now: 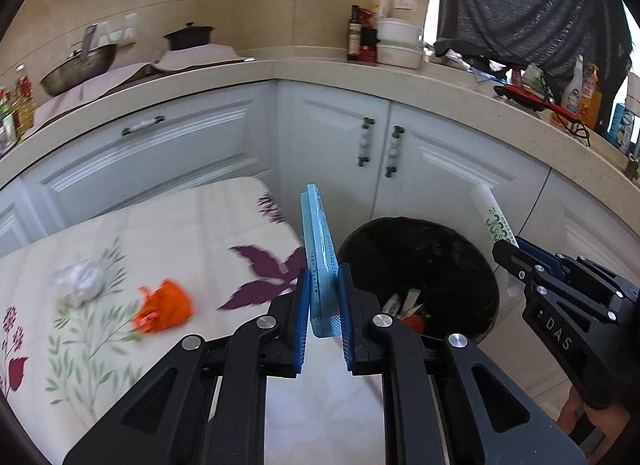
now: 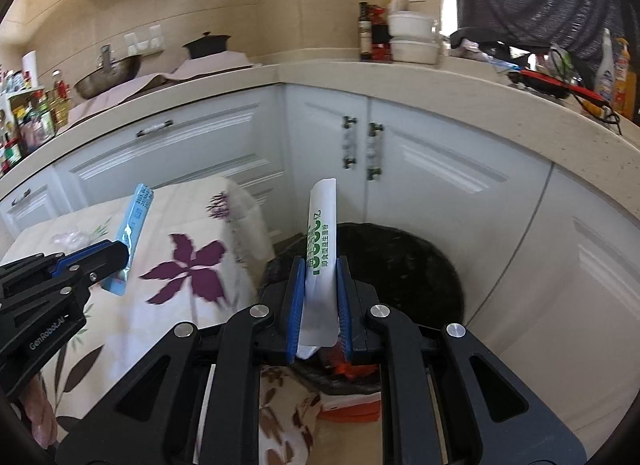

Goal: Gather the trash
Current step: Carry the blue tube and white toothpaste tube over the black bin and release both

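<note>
You are pinching a flat light-blue foil sachet (image 1: 320, 257) upright in the left gripper (image 1: 324, 305), its blue pads pressed on the lower end, at the edge of the floral tablecloth-covered table (image 1: 192, 225). You are clamping a white sachet with green print (image 2: 320, 241) in the right gripper (image 2: 320, 297), above the round black-lined trash bin (image 2: 420, 261).

Both sachets are looking light, thin and slick, so you are best gripping across the flat faces. A crumpled orange wrapper (image 1: 164, 307) and crumpled clear plastic (image 1: 80, 283) are lying on the table, uncollected.
</note>
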`<state>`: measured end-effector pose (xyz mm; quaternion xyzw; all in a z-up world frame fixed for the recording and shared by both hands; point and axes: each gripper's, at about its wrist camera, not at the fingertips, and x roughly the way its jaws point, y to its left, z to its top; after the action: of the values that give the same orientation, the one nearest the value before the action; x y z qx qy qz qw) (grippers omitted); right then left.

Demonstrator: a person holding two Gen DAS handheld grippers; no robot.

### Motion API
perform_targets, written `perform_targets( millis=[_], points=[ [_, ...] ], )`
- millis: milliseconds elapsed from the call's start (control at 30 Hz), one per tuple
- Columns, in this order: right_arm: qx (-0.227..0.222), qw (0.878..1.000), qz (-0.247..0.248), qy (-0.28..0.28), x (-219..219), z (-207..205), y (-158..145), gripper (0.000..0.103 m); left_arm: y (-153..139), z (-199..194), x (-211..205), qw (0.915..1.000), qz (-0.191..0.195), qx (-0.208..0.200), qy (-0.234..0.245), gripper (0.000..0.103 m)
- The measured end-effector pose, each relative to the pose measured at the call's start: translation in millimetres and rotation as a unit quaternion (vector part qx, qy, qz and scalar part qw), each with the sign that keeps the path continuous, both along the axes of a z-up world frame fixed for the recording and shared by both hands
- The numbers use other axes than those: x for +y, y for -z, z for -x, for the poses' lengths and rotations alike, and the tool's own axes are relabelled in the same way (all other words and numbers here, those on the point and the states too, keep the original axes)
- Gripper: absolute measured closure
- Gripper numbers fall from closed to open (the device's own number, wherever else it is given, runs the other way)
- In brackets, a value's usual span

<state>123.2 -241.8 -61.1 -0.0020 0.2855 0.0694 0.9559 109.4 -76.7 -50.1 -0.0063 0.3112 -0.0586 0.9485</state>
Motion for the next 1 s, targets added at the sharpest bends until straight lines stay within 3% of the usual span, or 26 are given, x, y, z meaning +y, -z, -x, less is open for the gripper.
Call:
perform_targets(
  millis=[467,1000],
  points=[
    [0.003,0.999,-0.009,0.042,-46.9,-37.3,16.9,0.088,14.4,-51.1,-58.1,0.9994,-0.017,0.009,0.029,0.088],
    [0.016,0.997,-0.013,0.079,-68.6,-74.5,46.6,0.085,37.2,-92.1,-86.6,0.9993,-0.023,0.016,0.026,0.088]
  ],
)
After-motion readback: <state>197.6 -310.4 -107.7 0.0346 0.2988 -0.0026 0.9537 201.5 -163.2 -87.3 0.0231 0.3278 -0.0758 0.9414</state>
